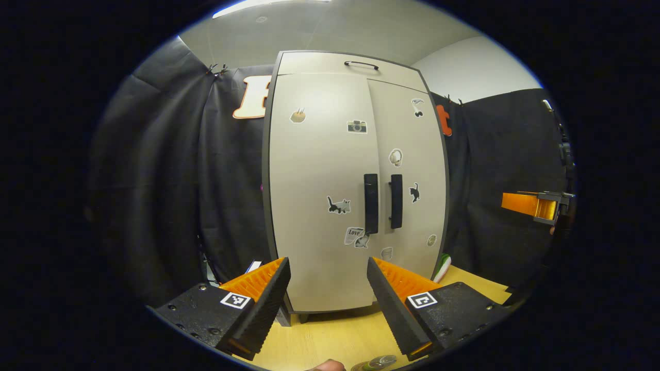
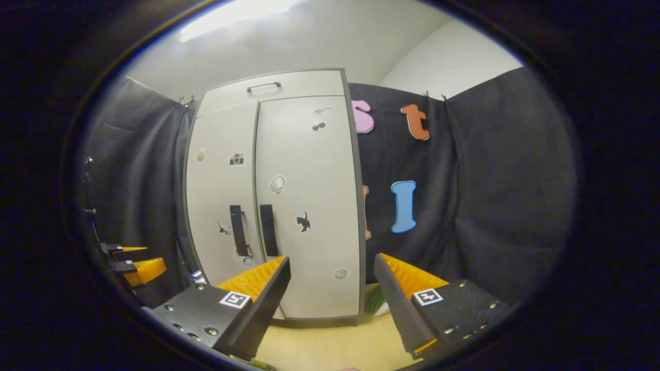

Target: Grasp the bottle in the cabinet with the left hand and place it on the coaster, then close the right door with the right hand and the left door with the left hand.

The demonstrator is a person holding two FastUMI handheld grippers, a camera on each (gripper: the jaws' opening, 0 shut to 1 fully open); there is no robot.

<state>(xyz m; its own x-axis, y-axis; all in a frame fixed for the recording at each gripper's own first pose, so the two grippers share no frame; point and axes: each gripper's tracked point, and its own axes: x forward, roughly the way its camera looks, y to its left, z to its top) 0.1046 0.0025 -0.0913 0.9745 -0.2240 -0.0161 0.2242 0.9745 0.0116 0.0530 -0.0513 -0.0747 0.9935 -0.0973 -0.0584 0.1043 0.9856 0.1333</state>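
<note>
While both pairs of tongs hang wide apart and hold nothing, the left gripper [image 1: 328, 304] faces the cabinet's [image 1: 356, 170] shut left door [image 1: 319, 190], and the right gripper [image 2: 330, 304] faces the shut right door [image 2: 307, 206]. Two dark handles [image 1: 382, 202] meet at the doors' seam. At the near edge of the wooden worktop [image 1: 335, 335], just below the left fingers [image 1: 260, 309], the top of a bottle [image 1: 375, 364] peeks up; whether it sits on a coaster cannot be told.
</note>
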